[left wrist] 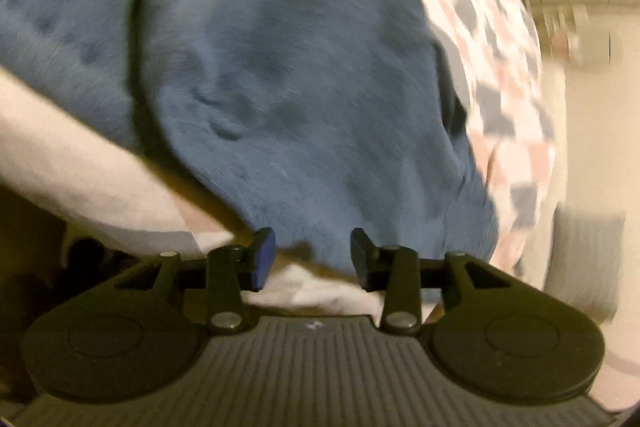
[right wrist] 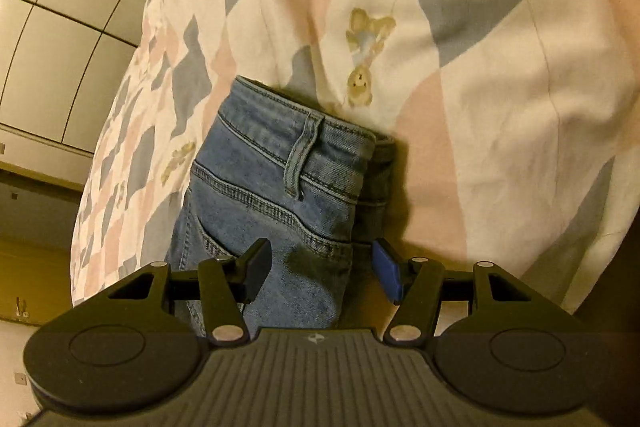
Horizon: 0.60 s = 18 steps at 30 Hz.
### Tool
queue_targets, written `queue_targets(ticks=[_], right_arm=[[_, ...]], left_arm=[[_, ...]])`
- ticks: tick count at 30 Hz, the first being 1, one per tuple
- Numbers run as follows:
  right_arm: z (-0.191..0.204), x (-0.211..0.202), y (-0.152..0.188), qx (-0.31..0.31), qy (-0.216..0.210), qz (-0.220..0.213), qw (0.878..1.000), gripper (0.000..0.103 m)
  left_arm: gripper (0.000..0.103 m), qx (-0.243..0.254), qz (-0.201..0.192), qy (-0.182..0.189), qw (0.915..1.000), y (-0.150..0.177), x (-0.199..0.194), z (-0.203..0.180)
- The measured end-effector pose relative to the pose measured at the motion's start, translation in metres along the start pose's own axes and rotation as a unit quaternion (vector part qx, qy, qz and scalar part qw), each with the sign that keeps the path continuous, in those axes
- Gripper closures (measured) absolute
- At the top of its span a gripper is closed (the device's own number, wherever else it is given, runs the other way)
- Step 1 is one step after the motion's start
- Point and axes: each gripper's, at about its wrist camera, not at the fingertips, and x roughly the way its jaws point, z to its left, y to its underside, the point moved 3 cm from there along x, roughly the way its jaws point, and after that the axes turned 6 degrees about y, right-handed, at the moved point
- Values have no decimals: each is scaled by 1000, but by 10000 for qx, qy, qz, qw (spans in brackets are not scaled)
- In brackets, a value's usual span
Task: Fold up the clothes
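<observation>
Left gripper (left wrist: 313, 259): jaws apart, nothing pinched, poised at the hem of the blurred blue denim jeans (left wrist: 304, 87).
Right gripper (right wrist: 322, 275): jaws wide, straddling the jeans' waistband end (right wrist: 296, 155), pads apparently clear.
Jeans: lying on the pink, grey and white checked quilt (right wrist: 500, 99), seemingly doubled leg on leg; further folds judged outstanding.
Room: open quilt beyond the waistband; quilt edge, then pale floor (right wrist: 48, 39), left of the jeans.

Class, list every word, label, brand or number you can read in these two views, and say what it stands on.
None can be read.
Small pale emblem on the right tool's ribbed body: a symbol, no letters.
Same mark on the left tool: blurred.
Jeans: no label visible.
Bedsheet: bear pictures only.
</observation>
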Motion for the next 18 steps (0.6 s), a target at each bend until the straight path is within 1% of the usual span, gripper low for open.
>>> queue_targets(ticks=[2,3,4,5,6,7,8,9,10,12,14,18], right_arm=[[2,1,0,-59,73,13,10000,46],[3,1,-1,-101,165,43,9998,58],[3,0,-2,-148,330,106,9993,74],[4,0,-3,-195,495,169,9984,76],[5,-1,-4,-229,608,222,9976,82],[8,-4,-5,-237,609,250,9976,83],[11,-6,-6,-263,617,272,9974,83],[14,-8,-7,-323,627,276,9971,83],[17,-10,-7,-355,588,274,9973,79],[17,-9,-7,-348,560,293,9974,75],[14,-7,-5,-297,580,306,9974,74],[10,-3,1,-213,545,360,9976,73]], left_arm=[[68,-258,-47,70,9996,-3,5,6],[78,-337,-38,114,9994,-3,7,8],[92,-342,27,158,9993,-4,9,7],[93,-296,112,180,9993,-3,9,4],[92,-255,153,167,9994,-3,9,2],[90,-220,174,142,9995,-2,7,0],[84,-201,191,107,9996,-1,6,0],[70,-187,170,78,9997,0,4,0],[65,-171,133,54,9998,1,2,2],[66,-240,94,69,9996,2,0,5],[65,-288,70,85,9995,2,-4,8],[65,-330,7,-53,9994,3,-6,14]])
